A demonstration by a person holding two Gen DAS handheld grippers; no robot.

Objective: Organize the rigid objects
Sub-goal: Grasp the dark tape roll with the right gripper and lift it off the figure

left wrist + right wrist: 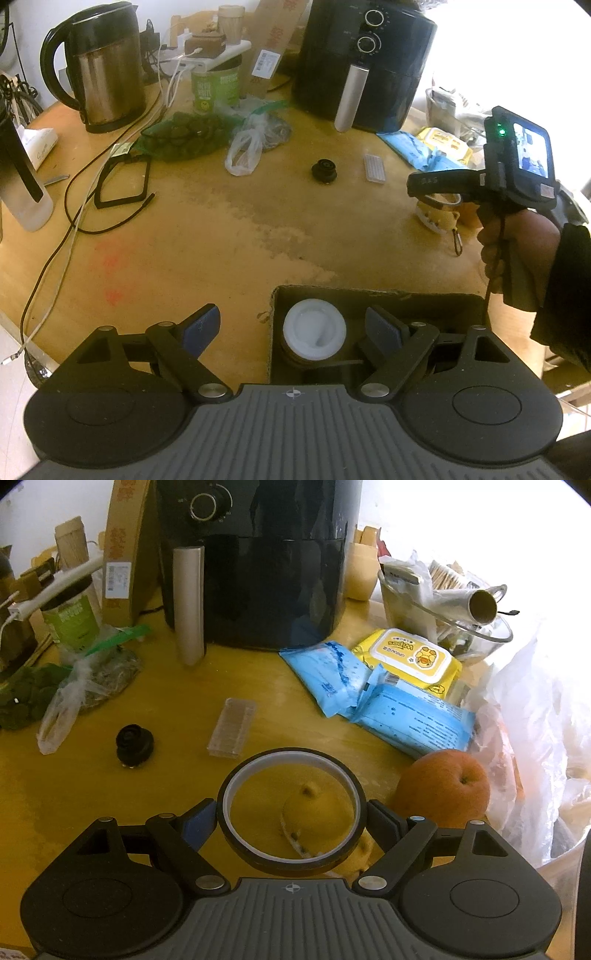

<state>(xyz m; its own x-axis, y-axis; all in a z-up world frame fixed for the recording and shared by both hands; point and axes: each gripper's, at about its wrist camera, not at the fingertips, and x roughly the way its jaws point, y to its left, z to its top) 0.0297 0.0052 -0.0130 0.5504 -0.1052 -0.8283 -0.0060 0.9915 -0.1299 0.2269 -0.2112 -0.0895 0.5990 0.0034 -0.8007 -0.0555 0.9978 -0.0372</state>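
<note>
The right tongs (291,821) are clamped on the round dark tape ring (291,808), so carry it level to the brown cardboard box (424,295) at the bench's near edge, where the left tongs (291,328) wait wide apart.

Worn, matt wooden table (229,236); brushed metal kettle (107,81); glossy black plastic fryer (266,561); probably smooth plastic tape ring (291,808); glass bowl (491,635).

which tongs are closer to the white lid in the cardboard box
Left. The left tongs hang open right over the box, the white lid between their fingers. The right tongs are farther up the table, gripping a tape ring.
</note>
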